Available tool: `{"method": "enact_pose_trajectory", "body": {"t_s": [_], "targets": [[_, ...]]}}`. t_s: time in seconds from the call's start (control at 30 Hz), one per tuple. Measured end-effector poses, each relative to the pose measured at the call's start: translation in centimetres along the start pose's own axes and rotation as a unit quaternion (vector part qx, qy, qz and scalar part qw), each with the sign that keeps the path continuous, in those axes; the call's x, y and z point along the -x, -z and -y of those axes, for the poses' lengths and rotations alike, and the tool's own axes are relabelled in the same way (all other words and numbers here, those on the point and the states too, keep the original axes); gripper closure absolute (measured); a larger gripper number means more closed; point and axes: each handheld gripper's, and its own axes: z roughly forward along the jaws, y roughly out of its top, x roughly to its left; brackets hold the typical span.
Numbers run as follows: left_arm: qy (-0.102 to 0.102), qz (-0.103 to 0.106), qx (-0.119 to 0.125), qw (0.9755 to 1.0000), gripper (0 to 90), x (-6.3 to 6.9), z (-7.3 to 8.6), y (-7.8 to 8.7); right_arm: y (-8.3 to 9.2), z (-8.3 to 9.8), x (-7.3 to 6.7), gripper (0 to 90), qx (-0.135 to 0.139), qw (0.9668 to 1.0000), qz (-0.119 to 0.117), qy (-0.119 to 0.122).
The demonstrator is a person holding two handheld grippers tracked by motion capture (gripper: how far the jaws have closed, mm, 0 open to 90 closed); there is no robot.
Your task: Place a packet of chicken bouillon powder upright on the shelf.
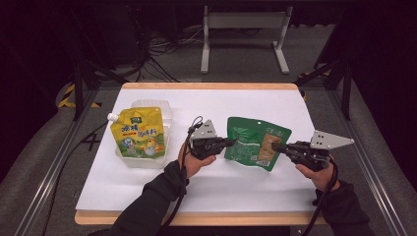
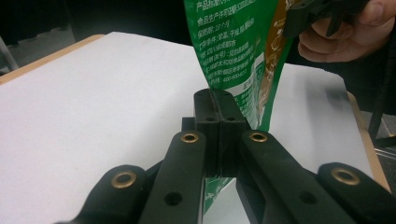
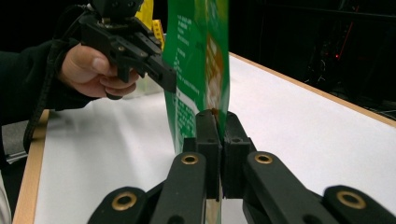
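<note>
green pouch (image 1: 257, 141) hangs between both tongs over the middle of the white worktop (image 1: 246, 191), right of the yellow spouted pouch (image 1: 138, 132) in its clear tub. left tongs (image 1: 230, 142) are clamped on its left edge, right tongs (image 1: 275, 147) on its right edge. it looks light, floppy and slick, best pinched at the flat seams. chinese print, too small to read.

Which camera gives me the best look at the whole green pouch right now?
The high view: the green pouch shows whole there, held between both grippers. The left gripper view shows its printed lower part clamped in the jaws; the right gripper view shows it edge-on.
</note>
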Motion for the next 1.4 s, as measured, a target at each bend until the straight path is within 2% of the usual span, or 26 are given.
{"method": "enact_pose_trajectory", "body": {"t_s": [0.13, 0.53, 0.93, 1.4], "targets": [[-0.001, 0.002, 0.0, 1.0, 90.0, 0.2, 0.1, 0.1, -0.1, -0.2, -0.1, 88.7, 0.001, 1.0, 0.005, 0.001], [-0.026, -0.005, -0.014, 0.9995, 90.0, 0.8, -0.1, 0.7, -0.4, -0.5, -0.3, 89.1, -0.006, 0.9997, 0.023, 0.003], [-0.03, -0.013, -0.013, 0.9994, 90.0, 1.0, 0.1, 1.3, -1.0, -0.9, -0.4, 88.0, -0.014, 0.9996, 0.023, 0.001], [-0.029, -0.019, -0.012, 0.9993, 90.0, 0.6, 0.4, 1.8, -1.8, -1.4, -0.6, 89.4, -0.026, 0.9992, 0.029, 0.012]]}}
